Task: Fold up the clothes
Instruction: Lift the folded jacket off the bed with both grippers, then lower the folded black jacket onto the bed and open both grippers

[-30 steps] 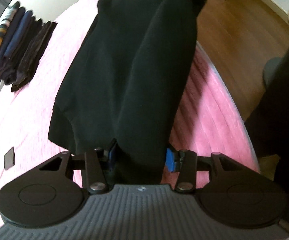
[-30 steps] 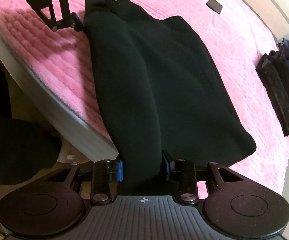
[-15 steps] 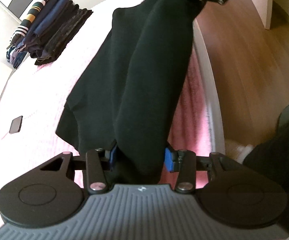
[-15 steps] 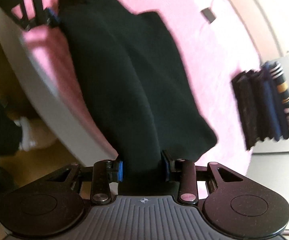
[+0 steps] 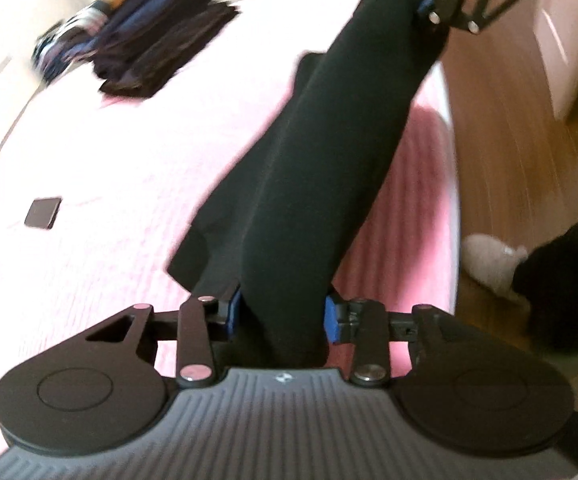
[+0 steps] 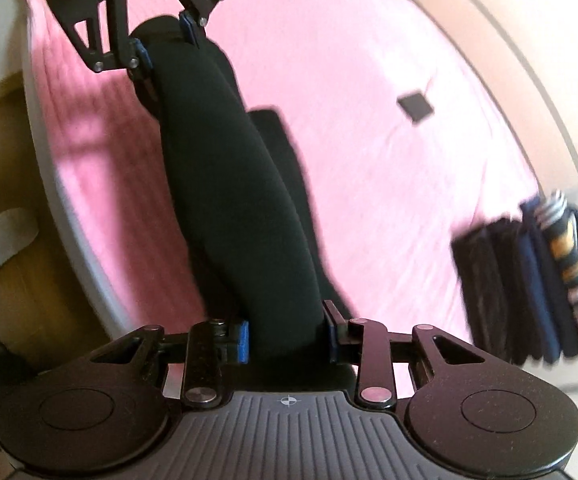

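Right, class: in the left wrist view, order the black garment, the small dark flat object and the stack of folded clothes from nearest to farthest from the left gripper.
1. Black garment: clamped in the left gripper.
2. Small dark flat object: on the pink bed, off to the left.
3. Stack of folded clothes: far upper left.

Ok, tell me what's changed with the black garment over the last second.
The black garment has been lifted: a second ago it lay spread wide over the pink bed, and now it hangs in a narrower bundle stretched between the left gripper and right gripper. Both views have swung, so the folded stack looks shifted. Unchanged: both sets of jaws stay clamped on its ends, and the small dark object lies on the bed.
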A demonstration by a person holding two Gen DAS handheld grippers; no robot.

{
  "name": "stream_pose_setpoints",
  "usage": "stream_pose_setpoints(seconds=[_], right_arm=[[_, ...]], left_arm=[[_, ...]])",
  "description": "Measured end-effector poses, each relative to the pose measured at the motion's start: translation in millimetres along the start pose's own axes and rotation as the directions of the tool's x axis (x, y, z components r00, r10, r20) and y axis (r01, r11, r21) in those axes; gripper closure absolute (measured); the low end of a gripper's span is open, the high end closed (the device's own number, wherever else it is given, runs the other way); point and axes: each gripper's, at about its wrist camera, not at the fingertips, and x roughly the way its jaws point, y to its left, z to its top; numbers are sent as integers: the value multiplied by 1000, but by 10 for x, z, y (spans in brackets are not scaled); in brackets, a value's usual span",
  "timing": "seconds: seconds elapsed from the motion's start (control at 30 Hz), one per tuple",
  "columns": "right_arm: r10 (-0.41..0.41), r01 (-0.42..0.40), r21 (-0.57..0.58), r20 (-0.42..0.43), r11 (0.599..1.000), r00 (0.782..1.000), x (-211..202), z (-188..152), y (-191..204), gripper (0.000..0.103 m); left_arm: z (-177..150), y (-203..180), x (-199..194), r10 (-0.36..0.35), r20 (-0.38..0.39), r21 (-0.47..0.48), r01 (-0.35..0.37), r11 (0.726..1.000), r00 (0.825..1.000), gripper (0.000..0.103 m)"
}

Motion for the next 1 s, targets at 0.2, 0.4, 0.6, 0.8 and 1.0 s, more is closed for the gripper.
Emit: stream_pose_setpoints(seconds=[0.2,0.4,0.6,0.8,1.0], right_arm=[[-85,98,-80,160,992,983,-135,172,-944,71],[-146,181,-97,289,979,946,-346,-42,-1064,70],[-31,59,-116,228,991,973,321,-666,-7,70],[42,-32,-151,67,988,997,692,-1029,662,49],[85,-97,167,81,981,993,373,-930,15,42]], left_arm=[[576,719,-375,92,4,-114,-91,989,996,71],[821,611,-747,272,35,-68,-269,961,962,71],[292,-444,-31,238,-77,-46,-242,969,968,68],[-107,-1416,534,147,-162,33,-144,989,976,60],[-103,-1068,69,2,-171,-214,-39,976,985,60]])
